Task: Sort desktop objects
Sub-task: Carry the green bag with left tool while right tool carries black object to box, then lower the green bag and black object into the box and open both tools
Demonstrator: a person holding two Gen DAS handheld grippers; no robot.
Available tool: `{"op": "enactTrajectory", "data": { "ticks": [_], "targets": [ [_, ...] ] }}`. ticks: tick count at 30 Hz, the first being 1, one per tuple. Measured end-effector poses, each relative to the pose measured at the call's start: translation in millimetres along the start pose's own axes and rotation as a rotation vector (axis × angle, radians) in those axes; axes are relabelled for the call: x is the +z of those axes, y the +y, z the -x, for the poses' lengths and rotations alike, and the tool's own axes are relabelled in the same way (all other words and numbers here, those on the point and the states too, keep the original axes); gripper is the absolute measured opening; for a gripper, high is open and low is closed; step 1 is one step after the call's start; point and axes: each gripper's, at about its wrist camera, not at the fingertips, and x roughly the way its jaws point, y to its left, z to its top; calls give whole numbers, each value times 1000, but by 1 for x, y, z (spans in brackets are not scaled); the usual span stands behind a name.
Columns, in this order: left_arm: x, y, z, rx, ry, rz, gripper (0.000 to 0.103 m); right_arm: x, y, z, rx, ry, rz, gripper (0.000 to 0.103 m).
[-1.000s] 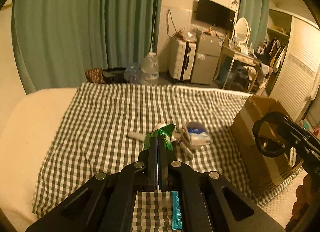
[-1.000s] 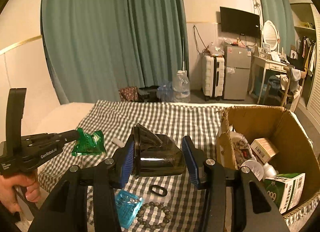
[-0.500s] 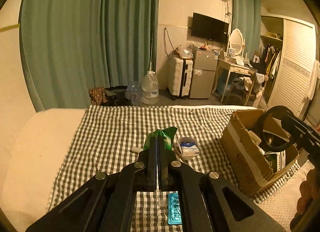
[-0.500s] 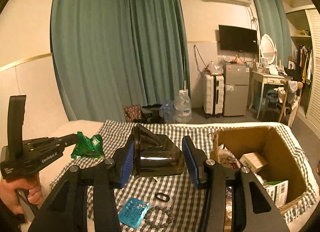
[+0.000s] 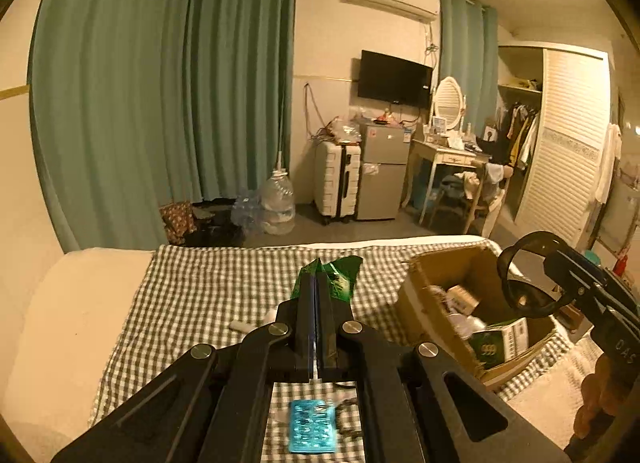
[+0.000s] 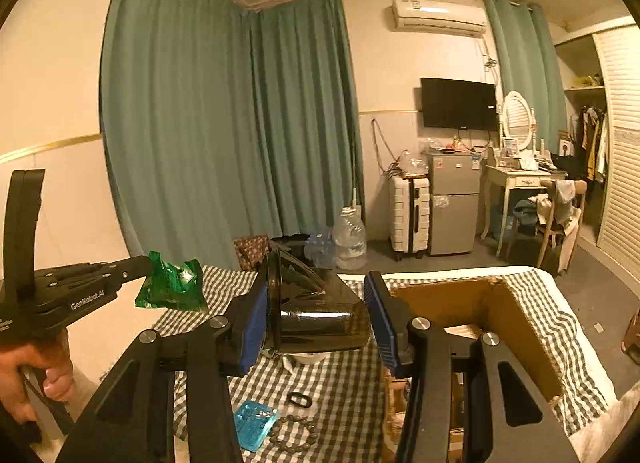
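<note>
Above a checked cloth [image 5: 208, 295], the left gripper [image 5: 318, 277] has its jaws pressed together on a crumpled green wrapper [image 5: 340, 275], which sticks out past the fingertips and hangs clear of the cloth. From the right wrist view the same wrapper [image 6: 172, 285] appears at 9 o'clock, pinched at the tip of the left gripper [image 6: 150, 267], whose handle a hand [image 6: 30, 375] grips at the lower left. The right gripper [image 6: 316, 313] has its jaws spread wide around a dark glossy cup [image 6: 316, 313] lying on its side, both blue pads [image 6: 252, 323] against it. At 3 o'clock of the cup sits an open cardboard box [image 6: 520, 327], which the left wrist view shows holding small cartons [image 5: 500, 343]. On the cloth toward 6 o'clock lie a blue blister pack [image 6: 254, 423], a bead bracelet [image 6: 294, 433] just beside it, and a small black ring [image 6: 299, 399].
</note>
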Motion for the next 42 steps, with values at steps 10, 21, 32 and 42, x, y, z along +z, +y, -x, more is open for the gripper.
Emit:
{"op": "enactTrajectory", "data": {
  "ticks": [10,21,32,42],
  "targets": [
    [20,-68,3,-76,-5,-44,0,12,-51,33,-49,-19,-78,46],
    [22,-151,-25,-163,27,-112,0,15,-108,54,-83,5,-121,46],
    [3,-204,-82,-216,115,-177,0,-3,-153,29,-143,68,-130,46],
    [-29,-224,-153,-233,225,-178,0,-32,-203,-30,-181,198,-165,46]
  ]
}}
